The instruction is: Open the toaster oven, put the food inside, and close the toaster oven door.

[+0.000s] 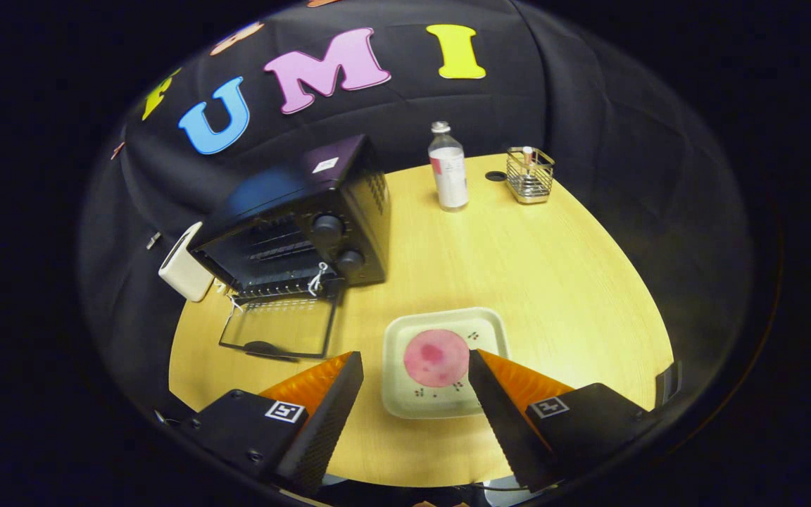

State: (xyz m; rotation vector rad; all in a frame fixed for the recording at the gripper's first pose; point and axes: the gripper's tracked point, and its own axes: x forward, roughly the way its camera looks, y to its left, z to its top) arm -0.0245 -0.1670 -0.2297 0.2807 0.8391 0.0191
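Note:
A black toaster oven (300, 218) stands at the back left of the round wooden table (553, 282), its glass door (280, 325) folded down flat in front of it. Inside I see wire racks. A round pink slice of food (436, 358) lies on a pale square plate (490, 325) right between my fingers. My gripper (416, 360) is open, hovering above the plate, with one fingertip (353, 366) left of the plate and the other at the plate's right side. Neither finger touches the food.
A clear bottle (448, 167) with a pink label stands at the back of the table. A small wire basket (530, 174) sits to its right, with a dark round disc (495, 176) between them. A white box (184, 266) lies left of the oven.

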